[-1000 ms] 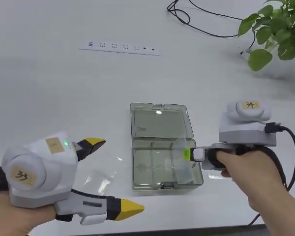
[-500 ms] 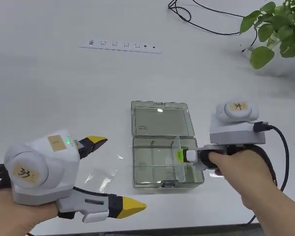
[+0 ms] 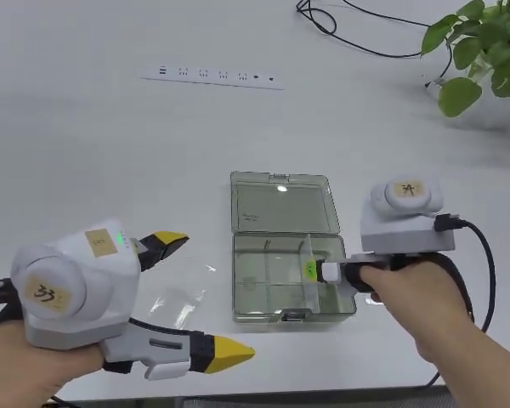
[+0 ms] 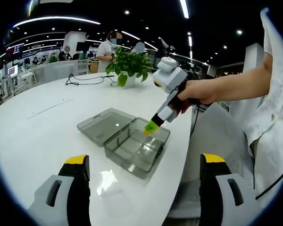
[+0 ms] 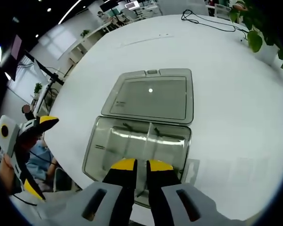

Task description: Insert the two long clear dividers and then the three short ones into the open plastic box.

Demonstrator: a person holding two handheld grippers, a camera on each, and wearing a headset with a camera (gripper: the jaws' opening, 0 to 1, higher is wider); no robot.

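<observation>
Over the last second the right gripper (image 3: 313,270) has carried its clear divider (image 3: 307,289) from a slant over the box's right end to nearly upright, lower between the walls and nearer the middle. Its jaws are pinched together on the divider's top edge, seen end-on in the right gripper view. The sheet's lower edge is down inside the base of the open plastic box (image 3: 280,314), which sits mid-table with its lid (image 3: 280,204) laid flat behind. Faint lines in the base suggest other dividers are already seated; how many I cannot tell.

The left gripper (image 3: 202,293) hangs with jaws spread wide, holding nothing, above spare clear dividers (image 3: 174,306) lying flat on the table (image 3: 85,153) left of the box.

The dividers look thin, light, fairly stiff and slick, and are hard to see against white. A grip at mid top edge probably suits best, leaving both ends free for the wall slots.

The left gripper's round cap reads "33"; the right's tag and the lid's marking are illegible.
</observation>
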